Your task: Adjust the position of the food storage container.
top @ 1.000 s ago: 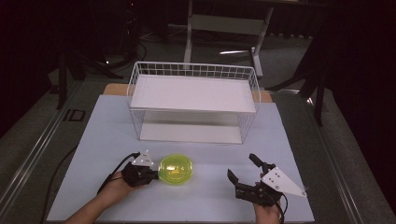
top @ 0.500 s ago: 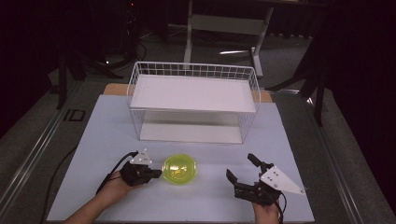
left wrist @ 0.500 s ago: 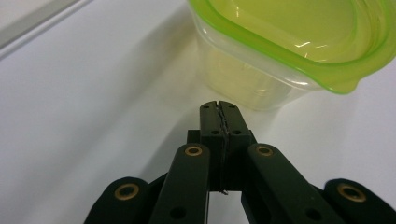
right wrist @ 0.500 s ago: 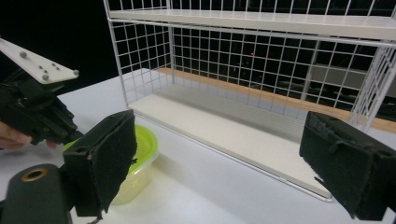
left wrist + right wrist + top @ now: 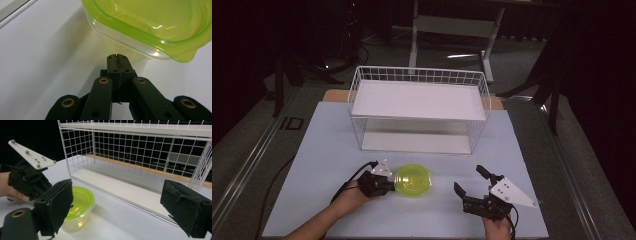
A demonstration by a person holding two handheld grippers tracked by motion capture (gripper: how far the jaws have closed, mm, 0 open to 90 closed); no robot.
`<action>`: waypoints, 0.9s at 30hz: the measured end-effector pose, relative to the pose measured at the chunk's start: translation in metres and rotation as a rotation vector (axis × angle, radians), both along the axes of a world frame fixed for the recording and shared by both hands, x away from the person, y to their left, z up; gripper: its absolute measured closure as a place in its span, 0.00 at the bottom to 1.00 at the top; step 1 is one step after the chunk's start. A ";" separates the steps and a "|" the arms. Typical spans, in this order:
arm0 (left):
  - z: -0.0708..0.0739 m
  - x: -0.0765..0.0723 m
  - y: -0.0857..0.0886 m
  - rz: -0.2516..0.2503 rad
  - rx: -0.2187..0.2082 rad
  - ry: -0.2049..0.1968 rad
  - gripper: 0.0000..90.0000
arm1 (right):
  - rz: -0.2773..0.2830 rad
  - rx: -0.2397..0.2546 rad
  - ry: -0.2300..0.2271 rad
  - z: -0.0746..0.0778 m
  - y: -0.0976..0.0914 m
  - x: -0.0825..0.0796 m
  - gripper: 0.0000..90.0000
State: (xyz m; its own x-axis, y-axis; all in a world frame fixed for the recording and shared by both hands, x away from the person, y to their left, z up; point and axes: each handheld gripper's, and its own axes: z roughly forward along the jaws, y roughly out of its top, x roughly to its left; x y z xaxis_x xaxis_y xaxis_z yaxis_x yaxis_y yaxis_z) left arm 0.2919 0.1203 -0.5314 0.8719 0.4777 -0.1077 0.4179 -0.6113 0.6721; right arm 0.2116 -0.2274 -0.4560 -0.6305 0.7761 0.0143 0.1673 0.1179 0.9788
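A clear yellow-green plastic container (image 5: 413,180) stands open-topped and empty on the pale table mat (image 5: 327,150), in front of the wire rack. My left gripper (image 5: 392,184) lies at its left side, jaws shut with nothing between them. In the left gripper view the closed tips (image 5: 117,57) rest against the container (image 5: 150,22) wall, just under its rim. My right gripper (image 5: 468,180) stands open to the right of the container, apart from it. Between its wide black pads (image 5: 57,207) I see the container (image 5: 80,202) and the left gripper (image 5: 30,180).
A white wire rack (image 5: 419,75) with a white shelf on top and a lower board stands at the back middle of the mat; its mesh (image 5: 140,157) is close ahead of the right gripper. Cables trail from both grippers towards the near edge.
The left gripper has slid to the right along the mat, and the container has moved right ahead of it. The right gripper has kept still.
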 end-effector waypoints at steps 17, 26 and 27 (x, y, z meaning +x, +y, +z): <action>-0.004 0.012 -0.032 -0.026 -0.034 0.015 1.00 | 0.001 -0.010 0.003 -0.001 -0.001 0.000 0.12; 0.002 0.007 -0.009 0.014 -0.057 0.008 1.00 | 0.001 -0.019 0.005 -0.002 -0.001 0.001 0.12; 0.004 0.006 -0.004 0.017 -0.063 0.003 1.00 | 0.001 -0.021 0.005 -0.002 0.000 0.001 0.12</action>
